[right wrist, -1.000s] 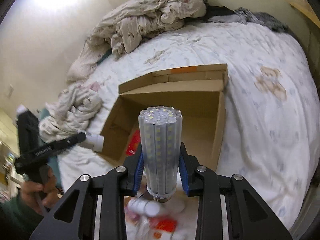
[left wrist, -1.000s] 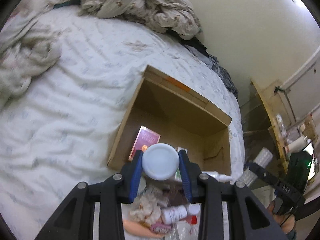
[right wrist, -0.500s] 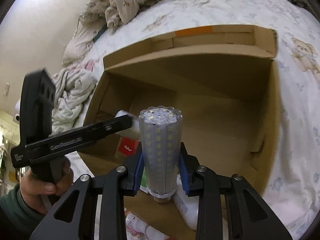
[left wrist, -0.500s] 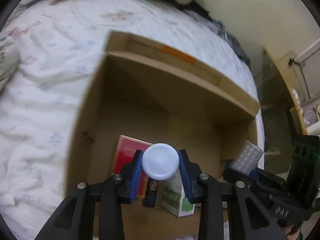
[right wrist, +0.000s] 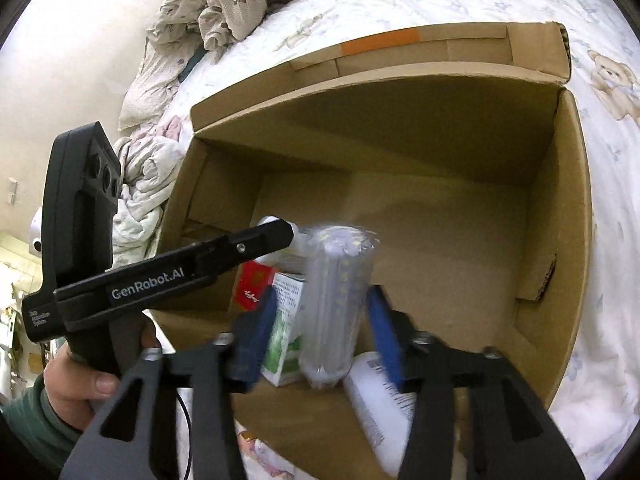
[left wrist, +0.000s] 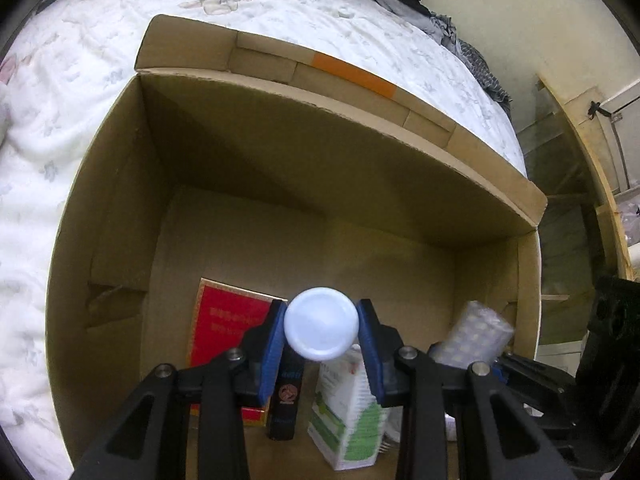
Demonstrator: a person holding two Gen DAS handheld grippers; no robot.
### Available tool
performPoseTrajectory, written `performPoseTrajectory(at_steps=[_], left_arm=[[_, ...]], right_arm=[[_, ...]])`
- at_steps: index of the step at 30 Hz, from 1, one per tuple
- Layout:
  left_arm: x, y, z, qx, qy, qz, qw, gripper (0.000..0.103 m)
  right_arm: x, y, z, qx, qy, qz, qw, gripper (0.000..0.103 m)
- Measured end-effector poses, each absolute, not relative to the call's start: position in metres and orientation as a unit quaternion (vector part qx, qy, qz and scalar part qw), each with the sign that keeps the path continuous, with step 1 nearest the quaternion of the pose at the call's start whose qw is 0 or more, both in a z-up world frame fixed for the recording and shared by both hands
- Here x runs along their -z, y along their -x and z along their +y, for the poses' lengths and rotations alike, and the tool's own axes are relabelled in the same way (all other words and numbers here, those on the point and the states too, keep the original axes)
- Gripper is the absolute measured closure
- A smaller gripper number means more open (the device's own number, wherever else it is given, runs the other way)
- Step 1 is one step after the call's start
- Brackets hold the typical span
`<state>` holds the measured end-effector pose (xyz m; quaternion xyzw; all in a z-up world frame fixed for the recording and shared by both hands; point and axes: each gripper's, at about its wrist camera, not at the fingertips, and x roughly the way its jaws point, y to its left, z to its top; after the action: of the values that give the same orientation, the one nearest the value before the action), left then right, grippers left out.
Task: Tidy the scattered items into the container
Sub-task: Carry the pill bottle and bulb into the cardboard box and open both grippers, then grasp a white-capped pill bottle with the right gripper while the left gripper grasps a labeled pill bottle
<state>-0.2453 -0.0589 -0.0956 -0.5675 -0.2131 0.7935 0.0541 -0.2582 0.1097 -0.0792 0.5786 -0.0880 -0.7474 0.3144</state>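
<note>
The open cardboard box (left wrist: pixel 280 152) lies on the bed, and both grippers hang over its near side. My left gripper (left wrist: pixel 322 334) is shut on a bottle with a round white cap (left wrist: pixel 322 330). From the right wrist view, that left gripper (right wrist: pixel 286 236) reaches into the box from the left. My right gripper (right wrist: pixel 324 320) is opening. A white LED corn bulb (right wrist: pixel 336 292) sits blurred between its blue pads (right wrist: pixel 260 320), and the pads stand clear of it. The bulb (left wrist: pixel 476 332) also shows at the box's right wall.
On the box floor lie a red flat box (left wrist: pixel 228 320), a green and white carton (left wrist: pixel 348 412), a small black item (left wrist: pixel 286 396) and a white bottle (right wrist: pixel 376 396). A hand (right wrist: pixel 80 380) holds the left gripper. Crumpled bedding (right wrist: pixel 224 12) lies beyond the box.
Both grippers have come down from above the bed into the box mouth. The right jaws have spread apart and the bulb has come loose between them. The left grip is unchanged.
</note>
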Motion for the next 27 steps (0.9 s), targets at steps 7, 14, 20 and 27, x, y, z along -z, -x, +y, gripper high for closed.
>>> performPoseTrajectory(at_steps=[7,14,20,27], left_arm=[[0.073,0.223,-0.078,-0.805,0.550,-0.219,0.037,0.033],[0.038,0.172,-0.092,-0.816,0.538,-0.210,0.029,0.033],[0.017,0.107,-0.100,-0.812,0.542,-0.215,0.032,0.033],[0.030,0.055,-0.097,-0.810,0.544,-0.218,0.013,0.031]], right_arm=[[0.051,0.248,0.120,0.778,-0.545,-0.067,0.306,0.038],[0.017,0.213,0.136,0.778,-0.529,-0.067,0.332,0.038],[0.008,0.152,0.133,0.767,-0.533,0.025,0.357,0.038],[0.055,0.137,0.137,0.741,-0.591,0.024,0.317,0.043]])
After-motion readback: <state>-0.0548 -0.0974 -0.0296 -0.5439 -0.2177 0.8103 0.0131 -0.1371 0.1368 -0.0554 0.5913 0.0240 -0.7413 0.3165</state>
